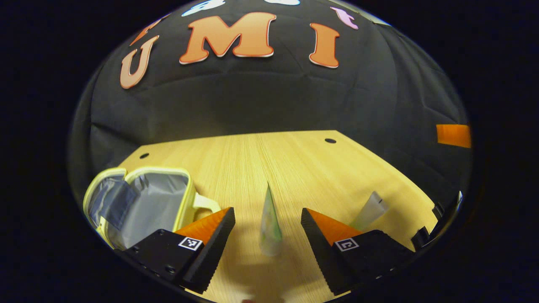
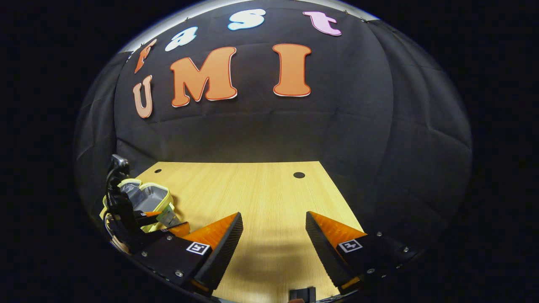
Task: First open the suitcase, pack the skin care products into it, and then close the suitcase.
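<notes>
While the black cloth wall [image 2: 261, 134] hangs in soft folds around the booth, the pale wooden table [image 1: 269, 164] takes the light, its grain running away toward two small dark holes near the far edge. In the left gripper view the left gripper [image 1: 268, 237] has its fingers spread wide with nothing between the pads; a tube of skin care product [image 1: 269, 221] lies on the wood in the gap ahead, touching neither finger. A second, whitish tube [image 1: 370, 210] lies off to its right. The suitcase [image 1: 139, 202], a small yellow-edged case with a grey lining, stands open at the table's left. In the right gripper view the right gripper [image 2: 273, 242] is likewise wide apart and empty over bare wood, with the left gripper near the case.
</notes>
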A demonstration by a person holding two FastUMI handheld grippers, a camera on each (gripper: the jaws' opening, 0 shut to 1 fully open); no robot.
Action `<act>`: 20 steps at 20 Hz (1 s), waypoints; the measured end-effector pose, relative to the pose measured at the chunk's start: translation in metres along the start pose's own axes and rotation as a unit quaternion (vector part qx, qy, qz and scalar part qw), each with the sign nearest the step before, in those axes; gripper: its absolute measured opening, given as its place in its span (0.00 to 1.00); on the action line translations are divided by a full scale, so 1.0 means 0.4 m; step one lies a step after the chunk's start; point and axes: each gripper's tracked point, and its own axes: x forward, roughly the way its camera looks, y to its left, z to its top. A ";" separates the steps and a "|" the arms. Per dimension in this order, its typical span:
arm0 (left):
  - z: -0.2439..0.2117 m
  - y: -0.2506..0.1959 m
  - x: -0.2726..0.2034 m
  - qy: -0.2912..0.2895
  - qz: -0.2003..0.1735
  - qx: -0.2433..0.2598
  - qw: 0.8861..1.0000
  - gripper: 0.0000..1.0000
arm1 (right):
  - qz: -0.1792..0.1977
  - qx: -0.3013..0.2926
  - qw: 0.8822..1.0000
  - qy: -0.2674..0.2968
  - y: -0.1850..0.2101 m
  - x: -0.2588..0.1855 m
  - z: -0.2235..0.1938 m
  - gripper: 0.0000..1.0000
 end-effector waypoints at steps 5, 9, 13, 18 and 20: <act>-0.051 -0.014 0.048 0.014 -0.008 0.010 1.000 0.96 | -0.001 -0.008 1.000 0.017 -0.009 0.017 -0.034 0.95; -0.030 0.011 0.062 -0.002 0.021 0.037 0.999 0.55 | 0.003 -0.012 1.000 0.027 0.007 0.019 -0.053 0.95; -0.023 0.018 0.079 -0.002 0.022 0.037 0.999 0.34 | 0.011 0.010 0.999 0.032 0.036 0.013 -0.052 0.95; 0.015 0.015 0.017 0.021 -0.010 0.002 1.000 0.28 | 0.016 0.011 1.000 0.006 0.083 -0.012 -0.016 0.95; 0.046 0.016 -0.028 0.025 -0.029 -0.006 0.999 0.28 | 0.021 0.017 1.000 0.002 0.123 -0.005 -0.011 0.95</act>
